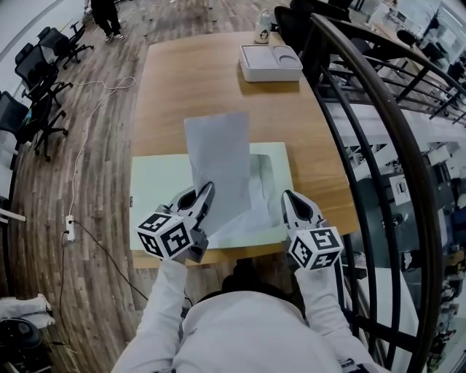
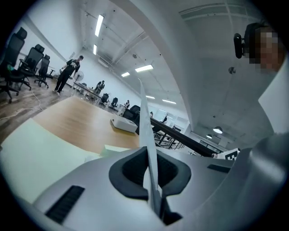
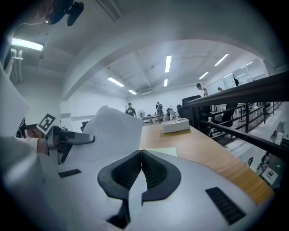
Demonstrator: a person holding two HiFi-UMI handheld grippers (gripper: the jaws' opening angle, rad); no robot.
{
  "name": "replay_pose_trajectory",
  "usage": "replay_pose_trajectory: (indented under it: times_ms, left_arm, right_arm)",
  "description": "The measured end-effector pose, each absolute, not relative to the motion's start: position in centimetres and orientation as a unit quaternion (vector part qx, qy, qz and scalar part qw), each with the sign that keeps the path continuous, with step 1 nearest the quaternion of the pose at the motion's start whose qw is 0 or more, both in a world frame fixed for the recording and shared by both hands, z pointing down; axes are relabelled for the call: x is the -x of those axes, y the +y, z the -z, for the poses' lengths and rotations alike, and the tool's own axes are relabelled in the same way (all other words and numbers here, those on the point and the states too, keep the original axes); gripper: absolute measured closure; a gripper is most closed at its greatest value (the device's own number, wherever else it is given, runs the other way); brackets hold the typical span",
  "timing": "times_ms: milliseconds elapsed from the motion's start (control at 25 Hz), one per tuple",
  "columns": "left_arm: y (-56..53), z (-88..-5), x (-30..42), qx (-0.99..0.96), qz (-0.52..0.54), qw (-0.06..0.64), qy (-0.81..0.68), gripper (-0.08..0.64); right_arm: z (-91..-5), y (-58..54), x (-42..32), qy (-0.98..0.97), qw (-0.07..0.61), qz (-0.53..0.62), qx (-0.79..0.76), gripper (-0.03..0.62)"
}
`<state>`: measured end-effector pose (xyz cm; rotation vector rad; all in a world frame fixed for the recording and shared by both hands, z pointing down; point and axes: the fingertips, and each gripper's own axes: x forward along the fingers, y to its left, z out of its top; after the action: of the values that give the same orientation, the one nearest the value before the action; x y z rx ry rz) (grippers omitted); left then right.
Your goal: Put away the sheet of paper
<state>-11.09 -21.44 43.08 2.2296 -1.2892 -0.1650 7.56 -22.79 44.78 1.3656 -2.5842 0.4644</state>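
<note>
Right now the sheet of paper (image 1: 218, 156) is off the table, standing up over the near half of it. Its lower left edge is pinched in the left gripper (image 1: 206, 191) and its top leans away toward the far end. In the left gripper view the sheet runs edge-on straight up between the two dark pads, which are pressed onto it from both sides.

The right gripper (image 1: 286, 195) sits just beside the sheet's lower right corner. Its jaws are brought together, the tips meeting. I can't make out whether anything thin is caught between them.

Under the paper lies a light green mat (image 1: 156, 182) at the near edge of the wooden table (image 1: 196, 80). On the mat's right part, just by the right gripper, is what looks like a clear sleeve (image 1: 263, 182), partly behind the sheet. The person's white sleeves come up from the bottom of the head view to both grippers.

Well apart from all this, at the far end of the table, there is a white tray (image 1: 269, 62). A black railing (image 1: 378, 109) curves along the table's right side. To the left, on the wood floor, stand some black office chairs (image 1: 36, 80), and a pale cable trails to a power strip (image 1: 70, 227). Another person (image 1: 108, 16) stands far back.
</note>
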Motion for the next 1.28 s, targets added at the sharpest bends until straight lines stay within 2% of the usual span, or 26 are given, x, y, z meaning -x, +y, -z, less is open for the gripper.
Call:
replay_pose_trajectory:
  times_ms: [640,1280]
  left_arm:
    - [-19.0,-52.5,10.3,-0.792,-0.015,0.415,-0.448,0.543]
    - [-19.9,-56.4,12.3,-0.733,-0.097,0.472,-0.480,0.543]
  right_arm:
    - [-46.2,-22.2,-7.6,-0.870,0.097,-0.172,-0.452,0.565]
    - [-46.8,-22.5,-7.8,-0.867,0.100,-0.182,-0.452,0.565]
